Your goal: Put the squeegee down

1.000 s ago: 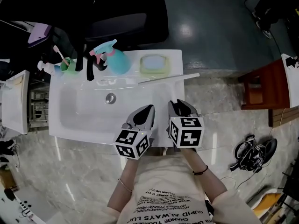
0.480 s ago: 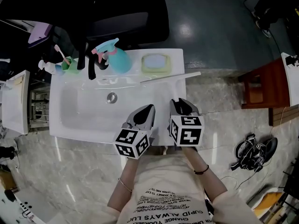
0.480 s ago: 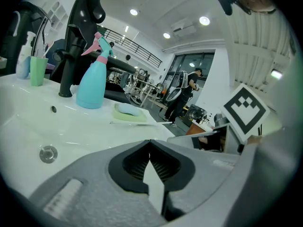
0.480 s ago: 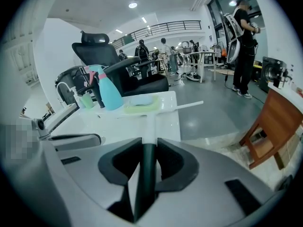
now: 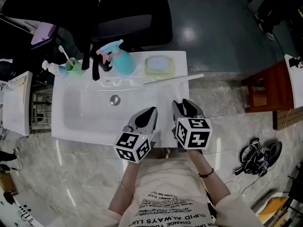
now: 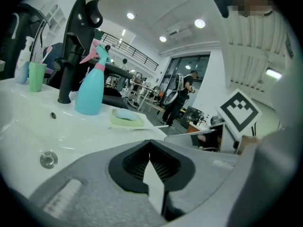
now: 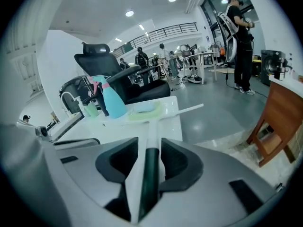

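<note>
The squeegee (image 5: 173, 79) lies on the white sink top (image 5: 85, 122), with its white blade along the back right edge. Its handle (image 7: 150, 167), white with a dark green grip, runs back between the jaws of my right gripper (image 7: 149, 140) (image 5: 182, 104). Those jaws are opening, and a gap shows on each side of the handle. My left gripper (image 6: 149, 141) (image 5: 151, 110) hovers over the front of the sink, just left of the right one. It is shut with its tips together and nothing between them.
At the back of the sink stand a teal spray bottle (image 5: 124, 60), a green soap dish (image 5: 159, 65), a black faucet (image 5: 96, 63) and a green cup with a toothbrush (image 5: 72, 64). A black chair (image 5: 128, 18) is behind. A wooden cabinet (image 5: 265, 86) stands to the right.
Both grippers stay at the sink's front edge and the squeegee lies where it was. The head view has shifted slightly.
</note>
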Demonstrator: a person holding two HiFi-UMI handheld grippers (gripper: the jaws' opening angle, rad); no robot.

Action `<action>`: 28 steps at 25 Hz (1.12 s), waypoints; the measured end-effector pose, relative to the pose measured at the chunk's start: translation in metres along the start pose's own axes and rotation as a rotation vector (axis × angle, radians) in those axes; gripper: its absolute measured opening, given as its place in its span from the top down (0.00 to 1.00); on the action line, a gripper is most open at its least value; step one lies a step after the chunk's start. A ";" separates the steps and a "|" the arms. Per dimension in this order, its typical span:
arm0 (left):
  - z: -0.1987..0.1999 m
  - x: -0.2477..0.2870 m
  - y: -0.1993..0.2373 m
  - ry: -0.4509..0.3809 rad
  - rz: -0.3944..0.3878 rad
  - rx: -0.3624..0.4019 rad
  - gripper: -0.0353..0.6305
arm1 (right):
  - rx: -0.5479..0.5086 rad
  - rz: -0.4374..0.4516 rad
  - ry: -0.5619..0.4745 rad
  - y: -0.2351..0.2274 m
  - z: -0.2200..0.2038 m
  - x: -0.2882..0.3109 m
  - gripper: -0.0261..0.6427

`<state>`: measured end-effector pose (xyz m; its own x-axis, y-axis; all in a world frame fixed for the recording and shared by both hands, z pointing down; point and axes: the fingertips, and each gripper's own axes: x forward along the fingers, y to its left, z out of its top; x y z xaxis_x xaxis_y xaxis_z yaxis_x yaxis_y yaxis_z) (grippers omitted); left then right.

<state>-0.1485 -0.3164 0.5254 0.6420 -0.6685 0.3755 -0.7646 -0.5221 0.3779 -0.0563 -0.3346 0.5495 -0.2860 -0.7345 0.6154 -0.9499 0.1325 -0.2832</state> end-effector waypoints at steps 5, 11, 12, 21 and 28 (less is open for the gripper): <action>0.012 -0.007 -0.007 -0.062 -0.015 0.025 0.91 | 0.033 0.057 -0.072 0.000 0.009 -0.011 0.76; 0.022 -0.014 -0.019 -0.102 -0.013 0.054 0.91 | -0.002 0.119 -0.129 -0.001 0.020 -0.028 0.86; 0.024 -0.015 -0.021 -0.110 -0.008 0.062 0.91 | -0.014 0.130 -0.135 -0.002 0.021 -0.032 0.87; 0.054 -0.032 -0.044 -0.210 0.038 0.137 0.91 | -0.100 0.255 -0.233 -0.009 0.047 -0.069 0.94; 0.067 -0.056 -0.054 -0.283 0.114 0.166 0.91 | -0.128 0.310 -0.317 -0.021 0.071 -0.098 0.95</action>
<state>-0.1468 -0.2863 0.4269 0.5282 -0.8359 0.1491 -0.8444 -0.4987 0.1956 0.0008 -0.3130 0.4428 -0.5255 -0.8118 0.2546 -0.8390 0.4448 -0.3134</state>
